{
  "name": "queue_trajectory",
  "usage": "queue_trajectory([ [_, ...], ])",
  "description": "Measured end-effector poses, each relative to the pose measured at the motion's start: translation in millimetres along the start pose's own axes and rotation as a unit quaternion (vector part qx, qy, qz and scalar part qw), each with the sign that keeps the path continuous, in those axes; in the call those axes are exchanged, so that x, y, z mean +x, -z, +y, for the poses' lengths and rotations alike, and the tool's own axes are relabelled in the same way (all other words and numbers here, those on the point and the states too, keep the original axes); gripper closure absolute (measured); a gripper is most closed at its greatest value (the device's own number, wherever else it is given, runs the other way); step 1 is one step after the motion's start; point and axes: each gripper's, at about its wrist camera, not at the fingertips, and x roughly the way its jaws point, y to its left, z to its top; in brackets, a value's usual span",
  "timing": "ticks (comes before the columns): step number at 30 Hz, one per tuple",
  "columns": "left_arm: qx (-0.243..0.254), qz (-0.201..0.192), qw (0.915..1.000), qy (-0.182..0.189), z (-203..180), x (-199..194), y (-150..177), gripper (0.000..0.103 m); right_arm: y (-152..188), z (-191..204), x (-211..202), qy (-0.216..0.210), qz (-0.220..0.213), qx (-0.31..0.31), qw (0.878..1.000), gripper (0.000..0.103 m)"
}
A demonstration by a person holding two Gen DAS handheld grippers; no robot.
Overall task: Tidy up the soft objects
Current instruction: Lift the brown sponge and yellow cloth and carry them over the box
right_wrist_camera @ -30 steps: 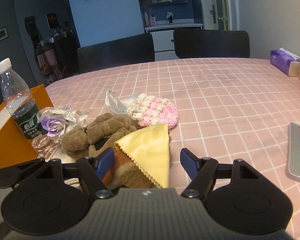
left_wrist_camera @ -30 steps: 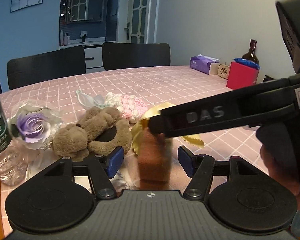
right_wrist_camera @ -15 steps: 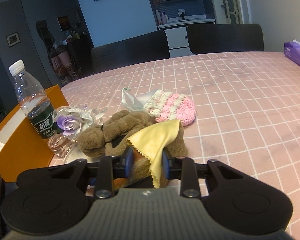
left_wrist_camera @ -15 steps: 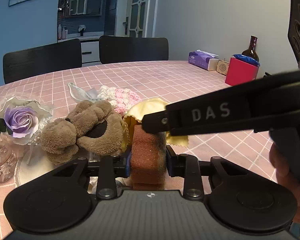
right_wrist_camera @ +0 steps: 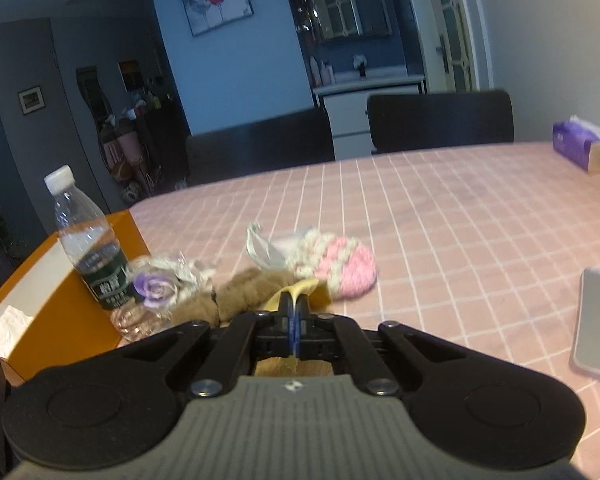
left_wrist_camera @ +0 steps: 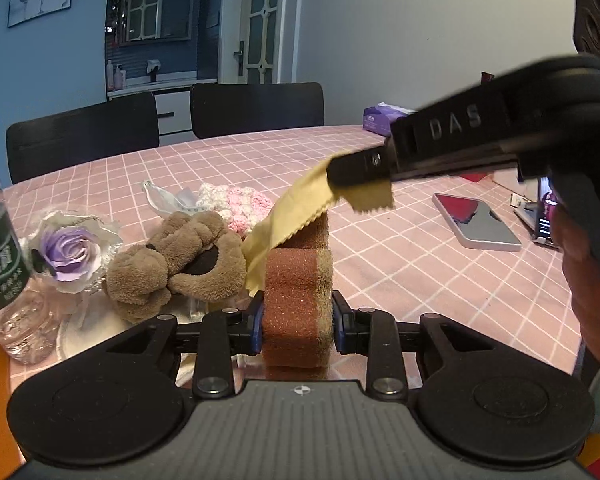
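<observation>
Nearest the left wrist camera, the left gripper (left_wrist_camera: 298, 316) is clenched on a brown sponge (left_wrist_camera: 298, 300), which bulges a little between the pads. Directly above the sponge, the right gripper (left_wrist_camera: 360, 170) pinches a yellow cloth (left_wrist_camera: 288, 220) by one corner, and the cloth's lower part hangs against the sponge's top and left side. To do this step well, I judge the cloth should go straight up until its lower edge clears the sponge, while the sponge is held steady, so neither drags the other; the squeeze on the sponge looks firm enough already. Just left of the sponge lies a brown plush toy (left_wrist_camera: 180, 256), touching the cloth's hanging edge. Farther left of the sponge a purple fabric rose (left_wrist_camera: 70, 246) sits beside a water bottle (left_wrist_camera: 2, 264) with a green label in Chinese characters too blurred to read. Behind the sponge lies a pink and white knitted piece (left_wrist_camera: 236, 204). To the sponge's right a phone (left_wrist_camera: 476, 226) rests on the pink checked tabletop (left_wrist_camera: 400, 256). The right gripper's arm bears the raised letters "DAS".
</observation>
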Motion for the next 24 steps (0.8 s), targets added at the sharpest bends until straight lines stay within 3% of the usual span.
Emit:
queue_trajectory([
  [5, 0.002, 0.009, 0.9999, 0.006, 3, -21, 6, 0.068, -8, 9, -16, 0.012, -0.027, -0.019, 0.999, 0.103],
  [14, -0.016, 0.017, 0.9981, -0.058, 25, -68, 11, 0.068, -20, 31, -41, -0.003, -0.054, -0.045, 0.997, 0.103],
  [20, -0.029, -0.018, 0.9963, -0.079, 37, -112, 10, 0.068, -34, 49, -62, -0.031, -0.074, -0.07, 0.994, 0.103],
  [24, -0.026, -0.048, 0.9921, -0.113, 47, -146, 6, 0.068, -45, 61, -77, -0.058, -0.085, -0.077, 0.992, 0.103],
])
